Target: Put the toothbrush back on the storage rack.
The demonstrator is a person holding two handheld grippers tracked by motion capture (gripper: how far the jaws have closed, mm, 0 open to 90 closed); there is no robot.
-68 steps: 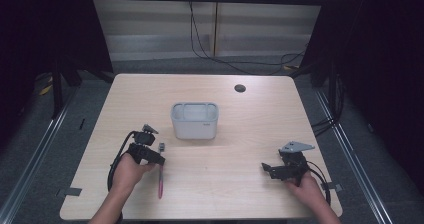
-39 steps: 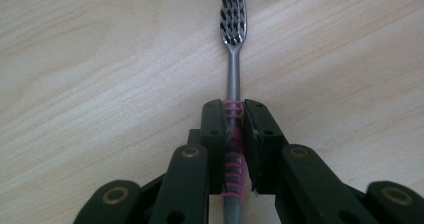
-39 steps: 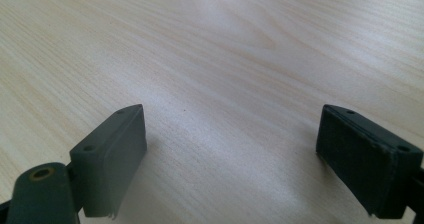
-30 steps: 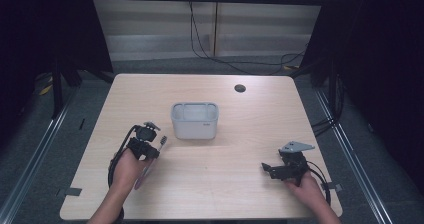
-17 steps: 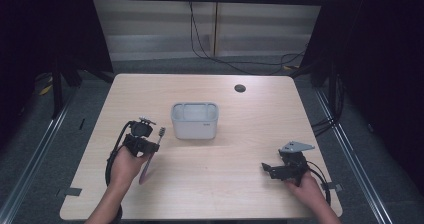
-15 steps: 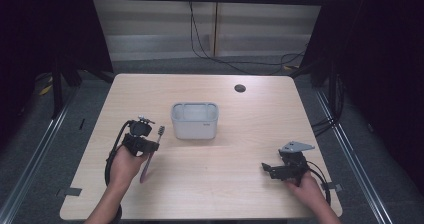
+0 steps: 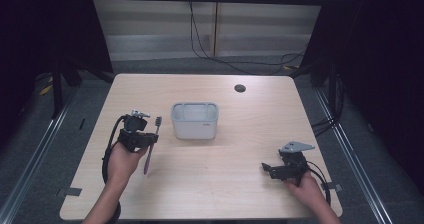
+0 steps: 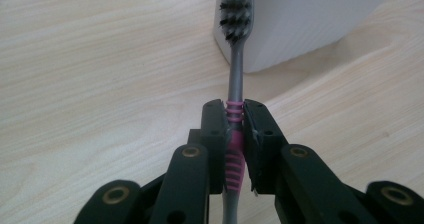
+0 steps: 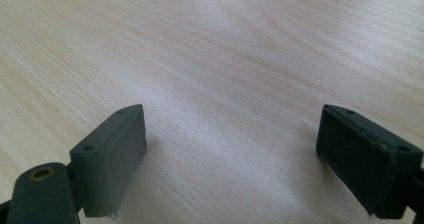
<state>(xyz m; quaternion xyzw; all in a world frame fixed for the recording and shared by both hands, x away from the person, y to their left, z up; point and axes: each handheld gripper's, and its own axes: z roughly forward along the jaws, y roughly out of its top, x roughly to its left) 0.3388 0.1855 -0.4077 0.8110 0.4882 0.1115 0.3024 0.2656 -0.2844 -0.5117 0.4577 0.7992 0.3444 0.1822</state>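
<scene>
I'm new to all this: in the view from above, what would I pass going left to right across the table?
Left gripper clamping a toothbrush → white container → small dark disc → right gripper, jaws open.

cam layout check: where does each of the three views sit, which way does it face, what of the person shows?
High view: above the person's side, facing forward and down on the table; both forearms, left tool, right tool.
Left gripper view: rides the left tool, looking along jaws shut on the toothbrush toward the white container.
Right gripper view: rides the right tool, open jaws over bare tabletop.
Shared: high and left gripper views both show toothbrush and container.
</scene>
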